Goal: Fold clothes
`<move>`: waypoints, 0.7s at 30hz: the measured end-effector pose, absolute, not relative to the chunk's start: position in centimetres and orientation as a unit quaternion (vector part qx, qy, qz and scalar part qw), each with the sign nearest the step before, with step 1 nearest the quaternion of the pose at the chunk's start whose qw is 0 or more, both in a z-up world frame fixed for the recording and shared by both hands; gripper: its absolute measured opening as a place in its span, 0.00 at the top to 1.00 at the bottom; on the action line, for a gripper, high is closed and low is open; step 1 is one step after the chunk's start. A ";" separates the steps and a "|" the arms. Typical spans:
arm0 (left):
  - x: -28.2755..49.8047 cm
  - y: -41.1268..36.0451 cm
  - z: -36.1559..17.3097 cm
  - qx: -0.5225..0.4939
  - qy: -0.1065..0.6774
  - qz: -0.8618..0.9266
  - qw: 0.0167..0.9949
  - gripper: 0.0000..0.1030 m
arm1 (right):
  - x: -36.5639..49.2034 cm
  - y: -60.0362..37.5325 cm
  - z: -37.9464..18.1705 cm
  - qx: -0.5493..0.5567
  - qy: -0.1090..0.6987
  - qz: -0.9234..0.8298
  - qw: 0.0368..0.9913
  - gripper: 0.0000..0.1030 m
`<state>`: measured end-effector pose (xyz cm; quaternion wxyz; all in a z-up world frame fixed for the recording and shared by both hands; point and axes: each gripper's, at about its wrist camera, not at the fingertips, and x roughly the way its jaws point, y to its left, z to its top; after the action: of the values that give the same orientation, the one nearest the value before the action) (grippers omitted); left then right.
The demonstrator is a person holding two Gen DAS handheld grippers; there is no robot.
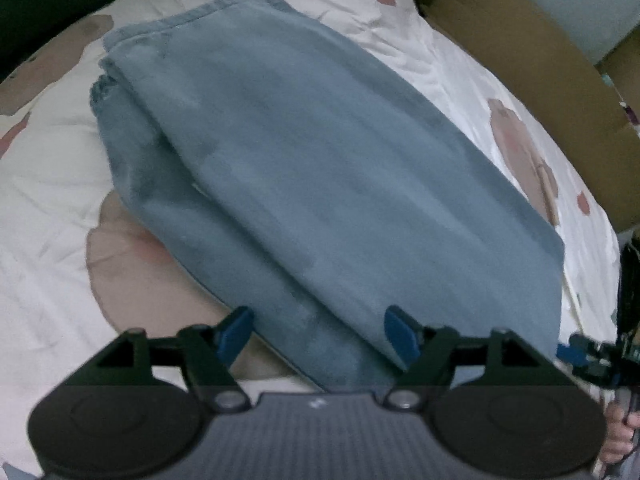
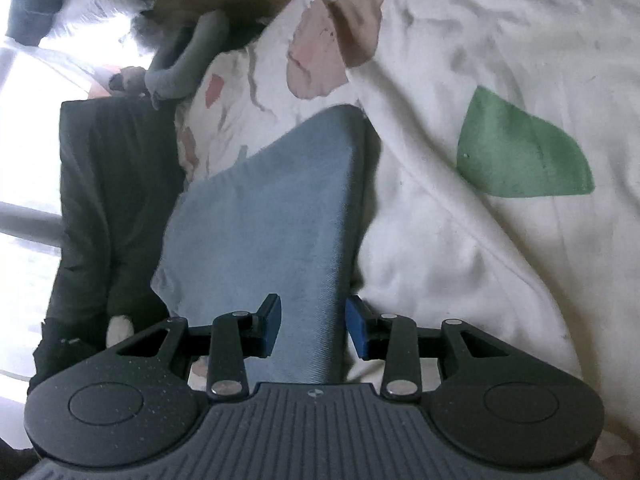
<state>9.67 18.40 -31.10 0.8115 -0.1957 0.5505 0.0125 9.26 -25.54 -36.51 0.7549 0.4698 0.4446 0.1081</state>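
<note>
The left gripper (image 1: 318, 336) is hanging with its jaws spread wide, nothing between its blue pads, just above the near end of the folded jeans (image 1: 320, 168), which are stretching ahead across the white printed bedding (image 1: 472, 92). The right gripper (image 2: 313, 326) is pinching a raised fold of the jeans (image 2: 272, 216), bedding (image 2: 460, 240) lying beyond.

I am looking down on a bed spread with a white duvet (image 1: 60, 184) that is carrying pink, tan and green cartoon patches. Brown cardboard (image 1: 532, 52) is lying along its edge at about two o'clock in my left view. In my right view, strong daylight is pouring through a window (image 2: 24, 128) at nine o'clock, washing out the glass, and a grey rail (image 2: 28, 218) is crossing in front of it.
</note>
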 end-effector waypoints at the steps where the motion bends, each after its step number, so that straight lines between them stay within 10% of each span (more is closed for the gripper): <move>1: 9.6 18.7 -31.3 -0.208 0.548 0.017 0.810 0.26 | 9.5 -25.4 -36.8 0.469 0.449 0.107 0.753 0.60; 21: 8.0 20.0 -34.0 -0.310 0.520 0.064 0.794 0.39 | 10.9 -23.9 -39.0 0.530 0.425 0.137 0.720 0.59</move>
<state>7.98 19.97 -34.03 0.7938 -0.3096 0.5196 0.0638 10.90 -23.94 -38.95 0.7205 0.5304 0.4252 0.1373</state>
